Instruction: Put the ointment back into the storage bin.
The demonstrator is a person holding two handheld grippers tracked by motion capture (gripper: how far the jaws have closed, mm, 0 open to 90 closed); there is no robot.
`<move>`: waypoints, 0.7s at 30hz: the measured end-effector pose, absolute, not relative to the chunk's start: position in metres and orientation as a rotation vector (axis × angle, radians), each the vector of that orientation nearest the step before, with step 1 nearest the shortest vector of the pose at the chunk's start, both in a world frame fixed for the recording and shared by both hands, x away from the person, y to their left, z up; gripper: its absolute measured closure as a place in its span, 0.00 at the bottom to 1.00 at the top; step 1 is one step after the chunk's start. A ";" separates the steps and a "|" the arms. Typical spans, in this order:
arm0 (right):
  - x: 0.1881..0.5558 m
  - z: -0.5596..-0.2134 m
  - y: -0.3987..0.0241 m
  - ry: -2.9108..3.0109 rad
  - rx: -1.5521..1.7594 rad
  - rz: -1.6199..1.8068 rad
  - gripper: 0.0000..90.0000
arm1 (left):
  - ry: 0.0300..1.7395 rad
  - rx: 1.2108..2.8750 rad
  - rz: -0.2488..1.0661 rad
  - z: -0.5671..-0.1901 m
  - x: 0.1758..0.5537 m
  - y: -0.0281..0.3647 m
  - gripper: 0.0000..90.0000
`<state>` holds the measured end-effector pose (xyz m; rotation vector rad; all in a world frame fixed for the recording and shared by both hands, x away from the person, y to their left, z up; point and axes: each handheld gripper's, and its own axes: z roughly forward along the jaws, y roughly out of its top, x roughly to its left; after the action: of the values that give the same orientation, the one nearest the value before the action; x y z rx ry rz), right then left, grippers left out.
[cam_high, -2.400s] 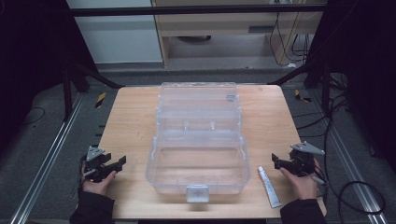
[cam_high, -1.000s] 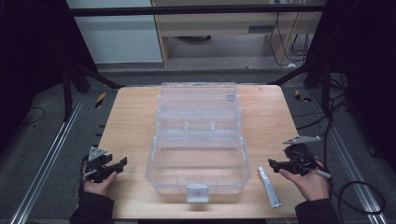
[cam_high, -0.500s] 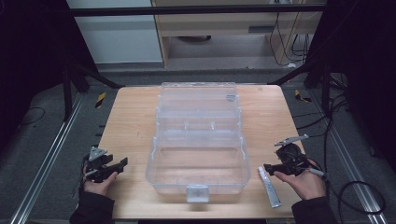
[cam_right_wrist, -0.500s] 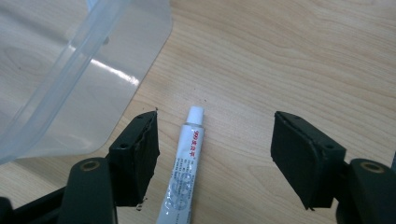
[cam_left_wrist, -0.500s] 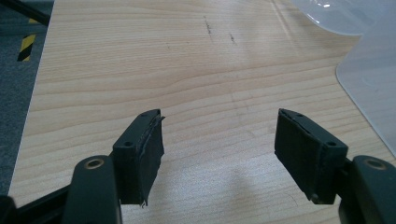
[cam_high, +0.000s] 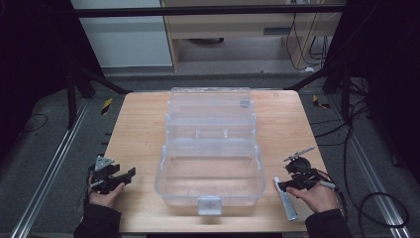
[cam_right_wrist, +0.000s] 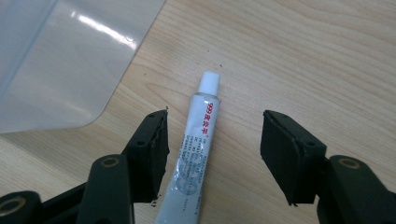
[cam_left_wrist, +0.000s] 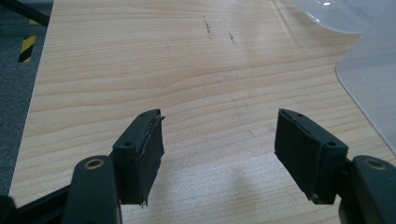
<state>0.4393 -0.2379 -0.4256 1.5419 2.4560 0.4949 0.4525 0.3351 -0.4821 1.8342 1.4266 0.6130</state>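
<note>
One tube (cam_right_wrist: 196, 154) of ointment lies flat on the bench (cam_high: 138, 129) at the lower right of the high view, just beside the front corner of the one clear box (cam_high: 210, 148), and it sits between the fingers (cam_right_wrist: 149, 144) of my right gripper (cam_right_wrist: 212, 154), which have just been closing yet do not press it. It lies nearer one finger than the other, so I judge the near pad may push it sideways, or roll it, before the far pad arrives. My left gripper (cam_left_wrist: 219, 154) hangs spread and empty over bare wood at the lower left; that makes two grippers.
</note>
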 end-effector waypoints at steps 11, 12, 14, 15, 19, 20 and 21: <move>0.443 -0.442 -0.236 2.520 1.593 0.421 0.54 | 1.427 1.834 0.609 -0.482 0.452 0.335 0.36; 0.444 -0.444 -0.236 2.523 1.597 0.418 0.55 | 1.428 1.834 0.609 -0.482 0.453 0.335 0.36; 0.445 -0.448 -0.237 2.527 1.613 0.405 0.56 | 1.428 1.835 0.608 -0.482 0.453 0.335 0.36; 0.445 -0.448 -0.237 2.527 1.613 0.405 0.56 | 1.428 1.835 0.608 -0.482 0.453 0.335 0.36; 0.446 -0.451 -0.236 2.544 1.608 0.381 0.60 | 1.428 1.836 0.607 -0.482 0.453 0.335 0.36; 0.447 -0.452 -0.234 2.552 1.611 0.378 0.61 | 1.427 1.836 0.607 -0.482 0.453 0.335 0.36; 0.447 -0.453 -0.233 2.554 1.615 0.374 0.62 | 1.427 1.836 0.607 -0.482 0.453 0.335 0.36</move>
<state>0.4474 -0.2334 -0.4528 1.6153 2.5538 0.3739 0.4526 0.3349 -0.4825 1.8362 1.4266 0.6070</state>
